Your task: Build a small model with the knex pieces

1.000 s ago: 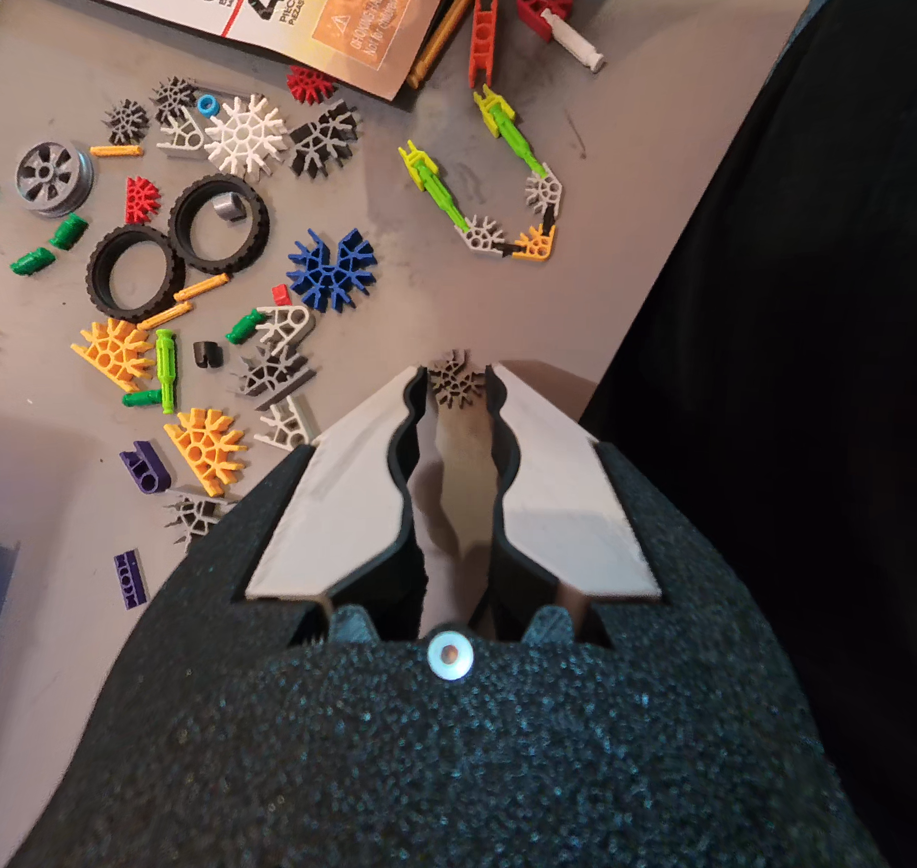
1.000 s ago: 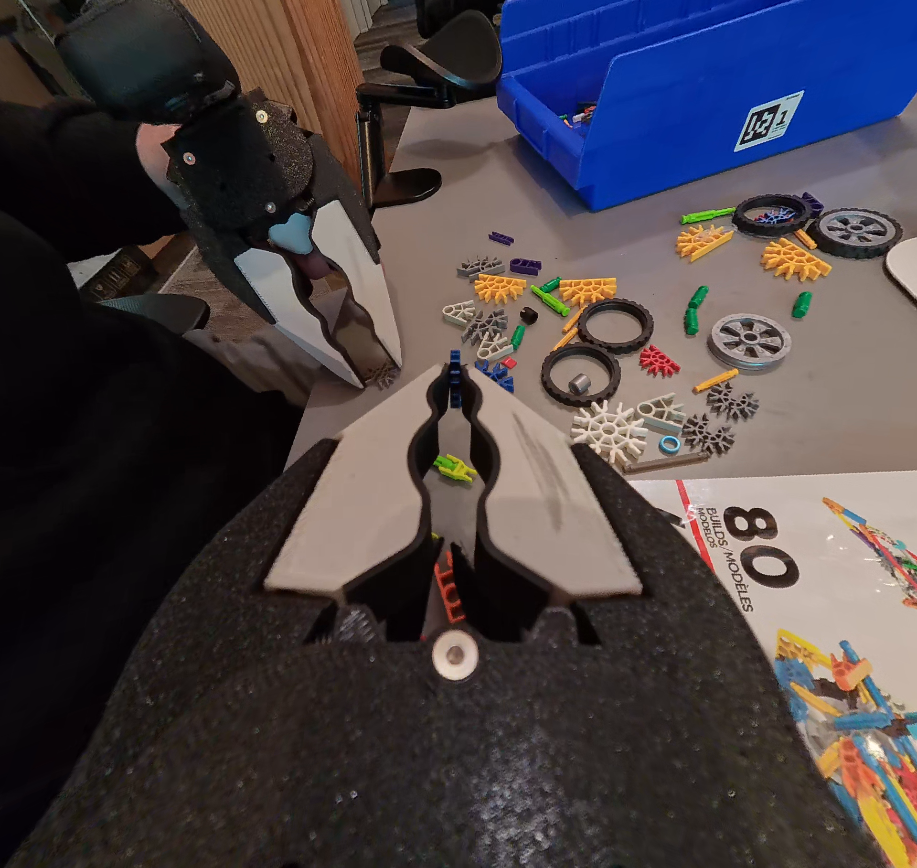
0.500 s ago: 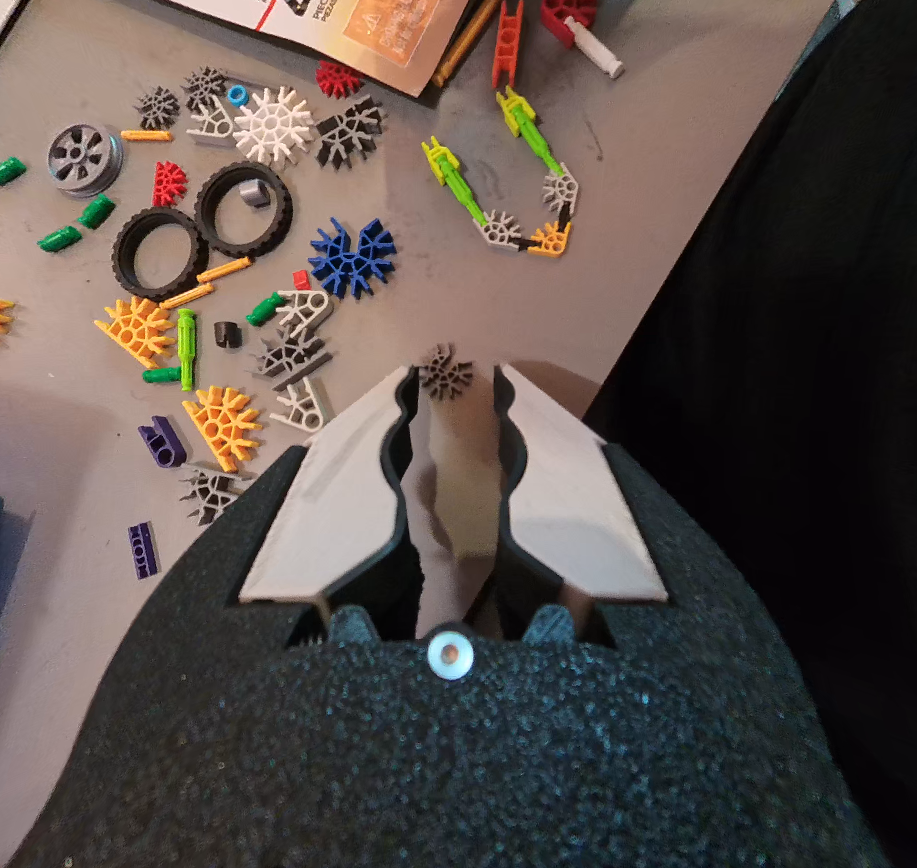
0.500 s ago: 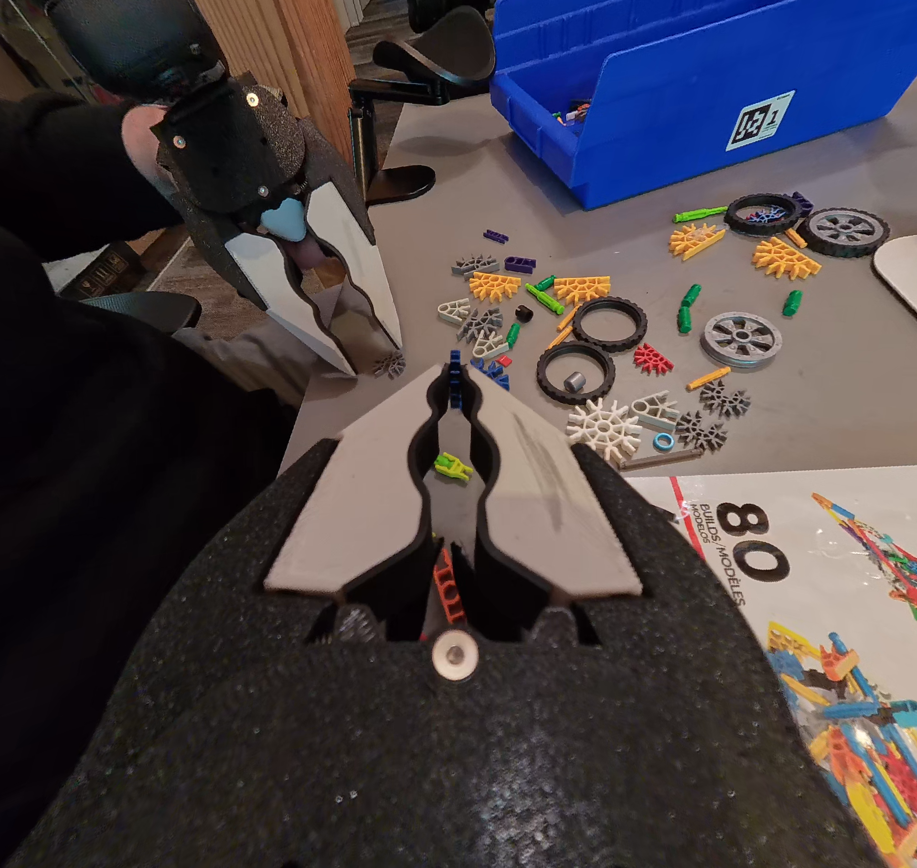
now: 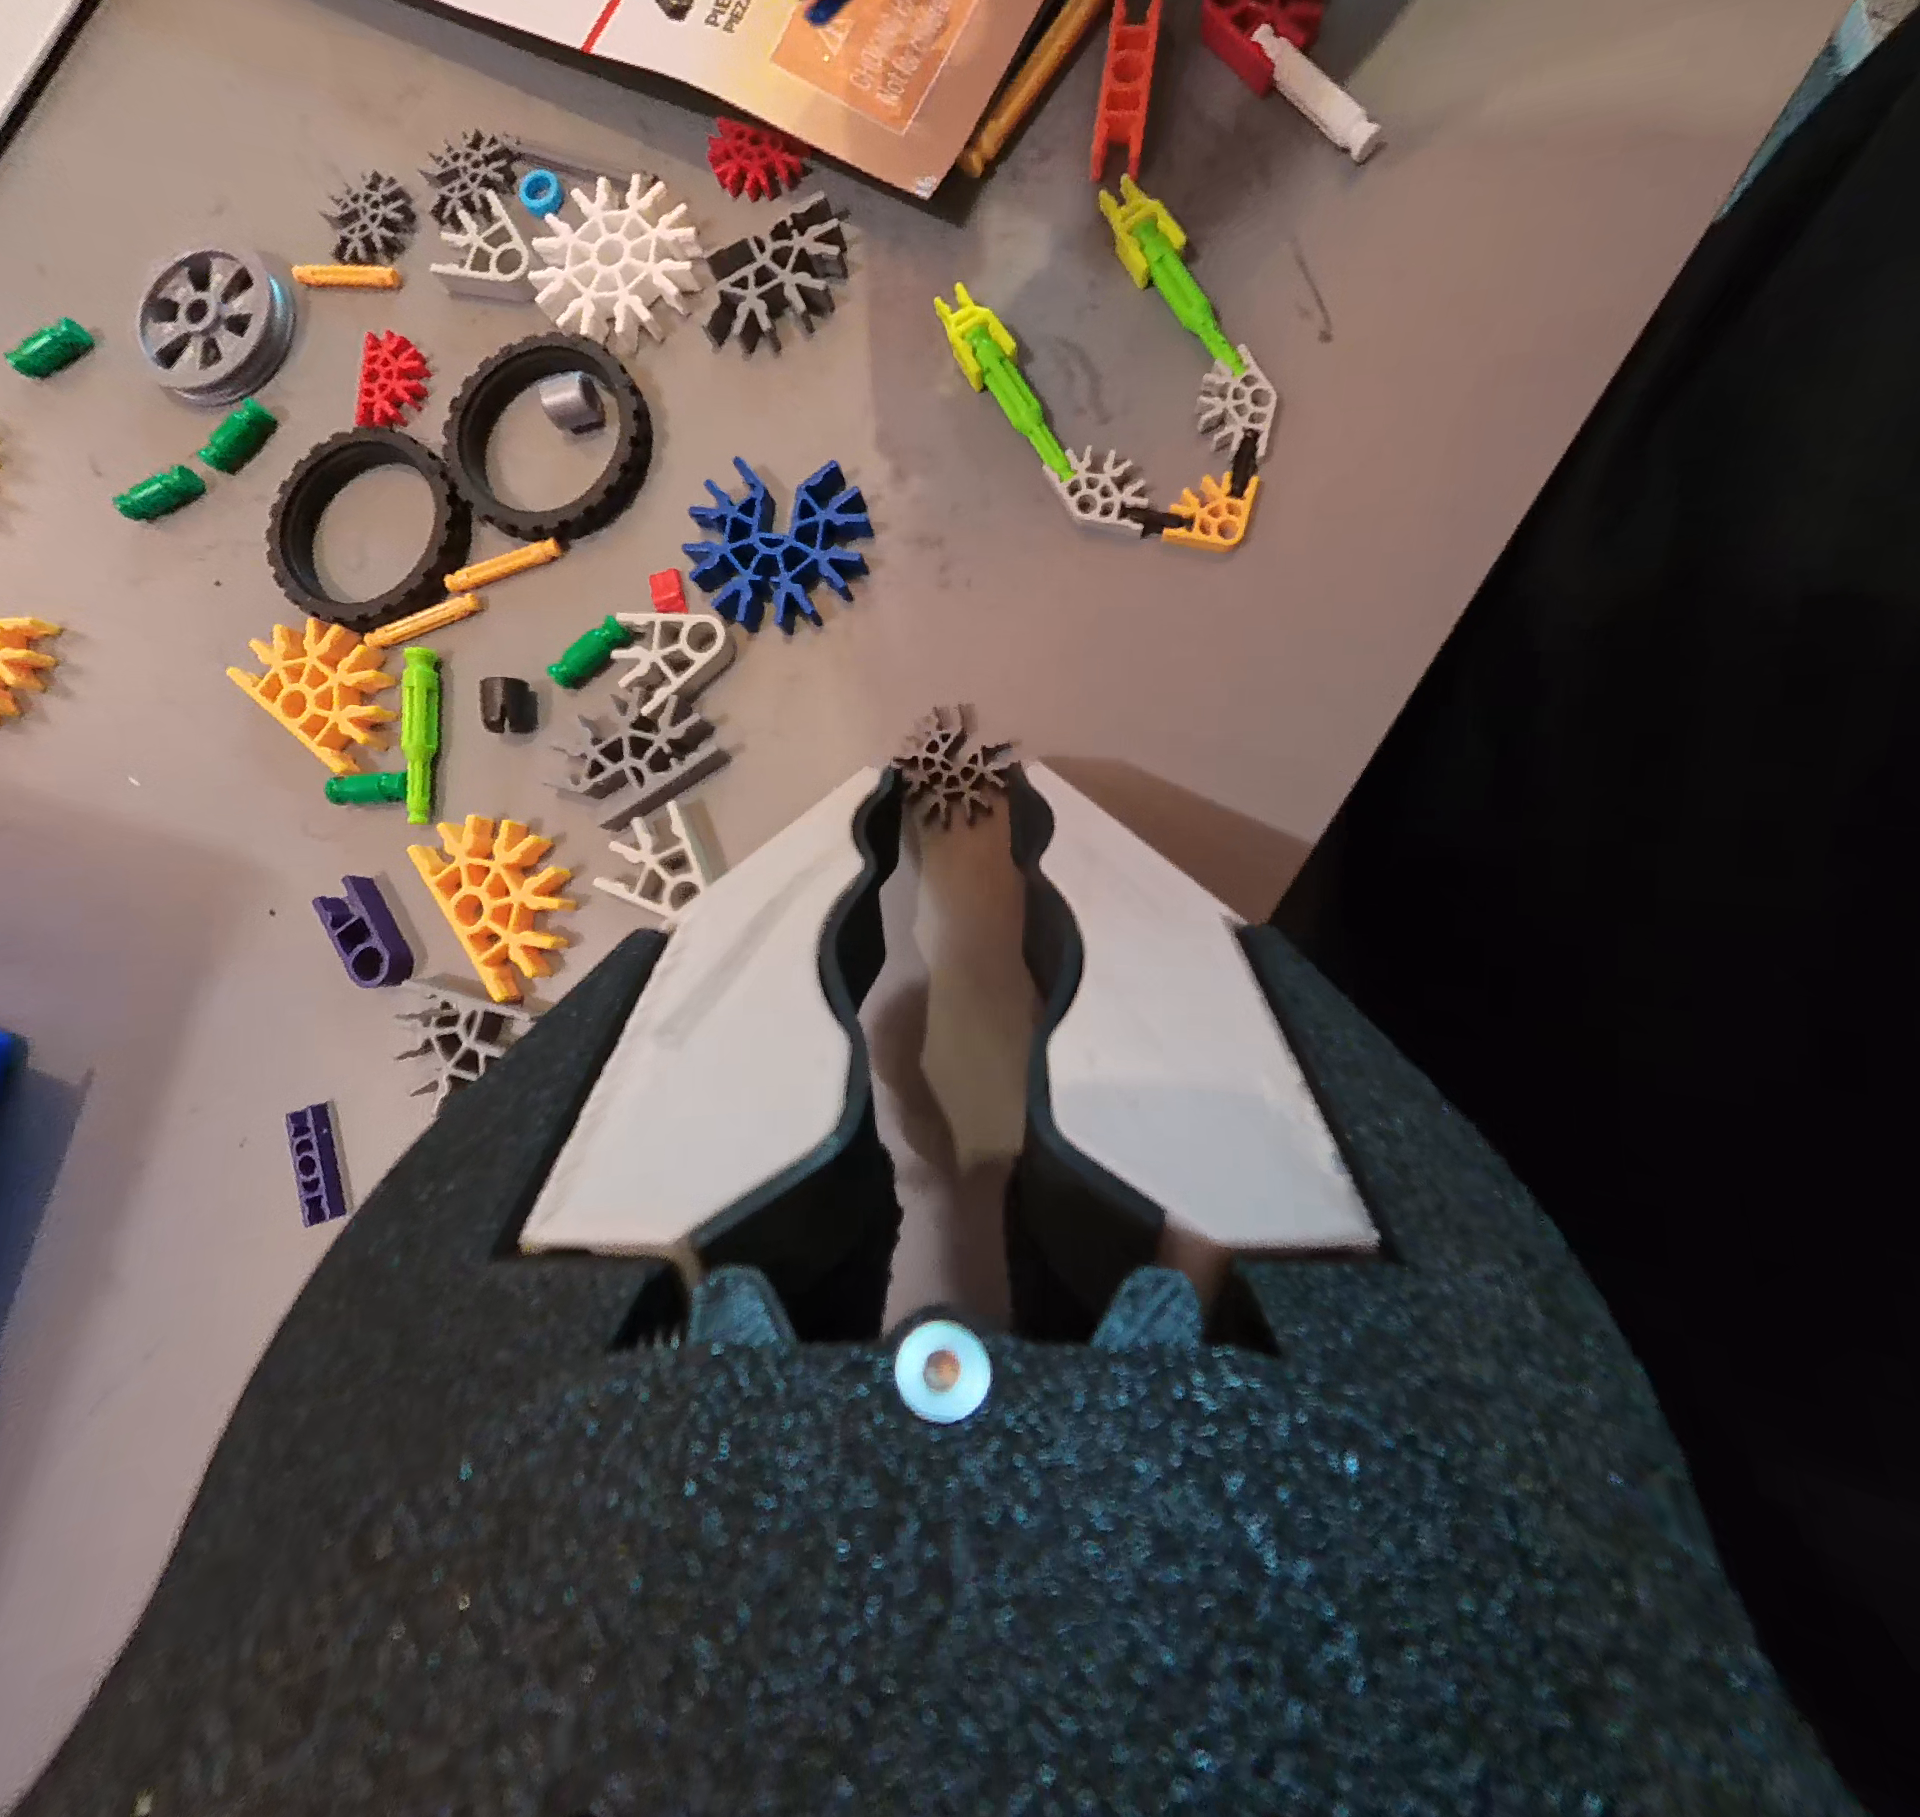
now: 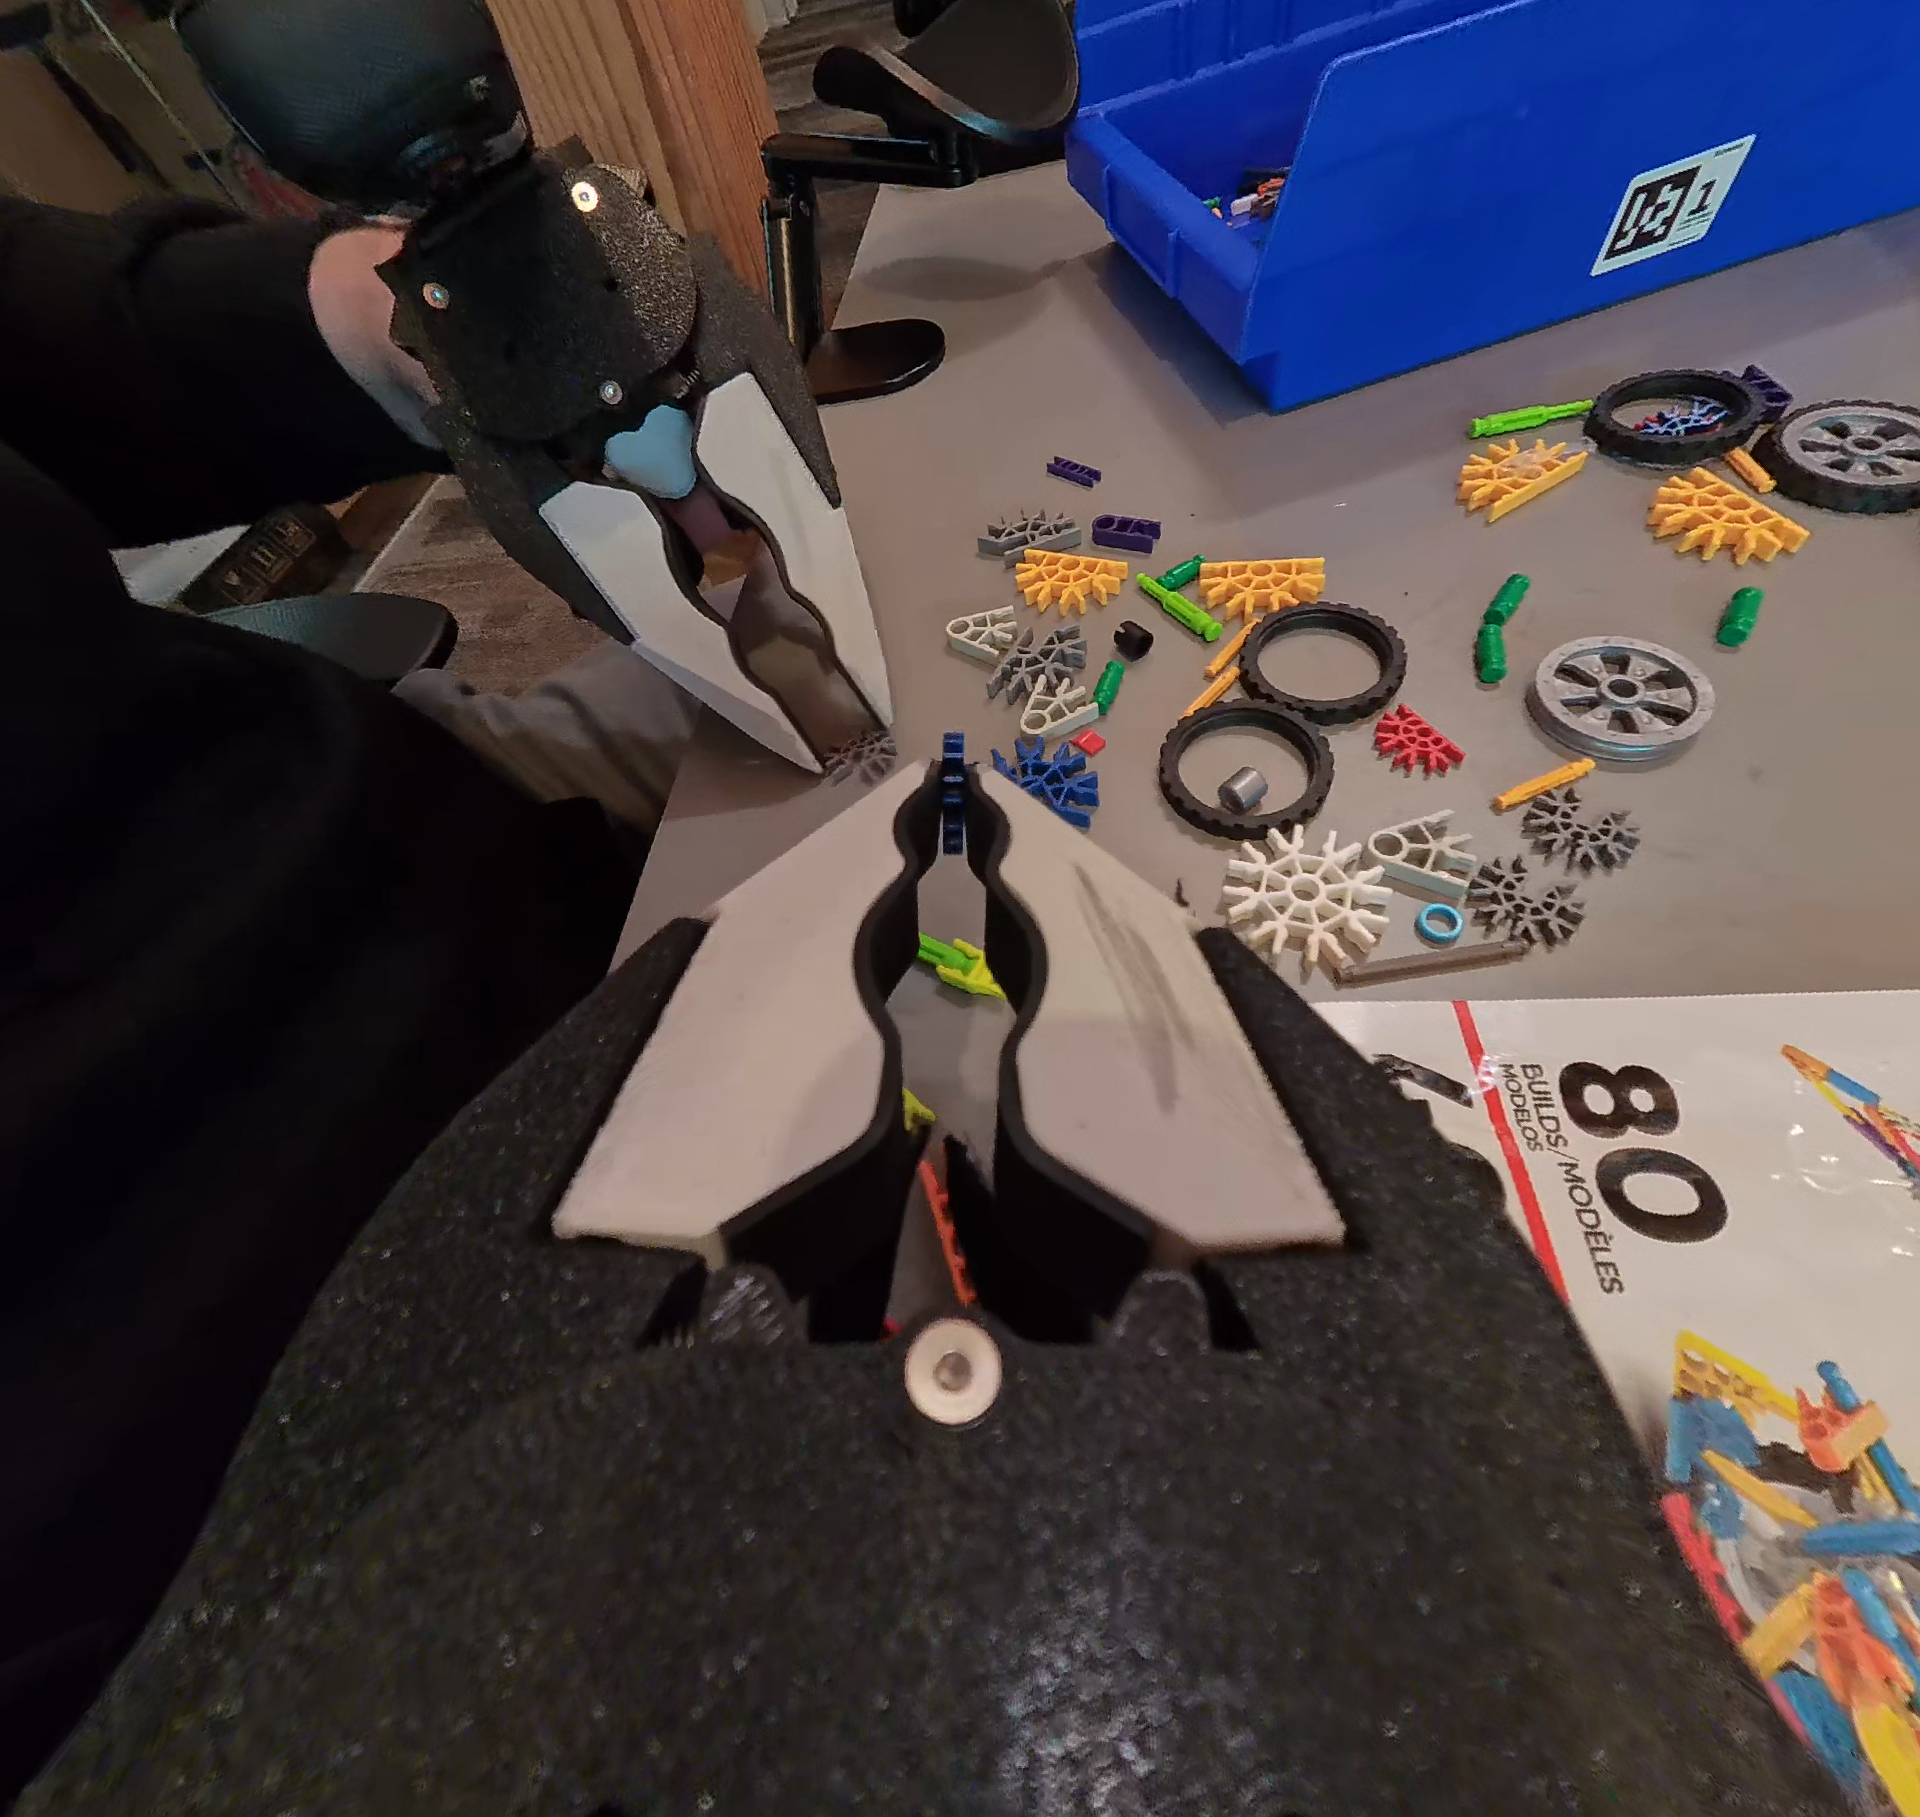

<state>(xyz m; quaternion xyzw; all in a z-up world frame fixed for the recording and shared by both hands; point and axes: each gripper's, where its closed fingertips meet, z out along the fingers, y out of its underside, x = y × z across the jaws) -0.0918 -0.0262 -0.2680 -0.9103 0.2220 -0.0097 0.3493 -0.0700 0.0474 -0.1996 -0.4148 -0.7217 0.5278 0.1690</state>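
Your left gripper (image 5: pixel 954 780) grips a grey snowflake connector (image 5: pixel 951 765) at the table's (image 5: pixel 1091 645) edge. Your right gripper (image 6: pixel 954 796) pinches a blue connector (image 6: pixel 952 791) edge-on; loose blue connector (image 6: pixel 1049 775) at two o'clock.

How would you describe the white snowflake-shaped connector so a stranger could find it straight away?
Start at the printed booklet on the grey table. Just beyond its far edge lies a thin grey rod, and the white snowflake connector lies flat right behind it. It is the only white full-circle piece; the neighbouring snowflakes are dark grey.
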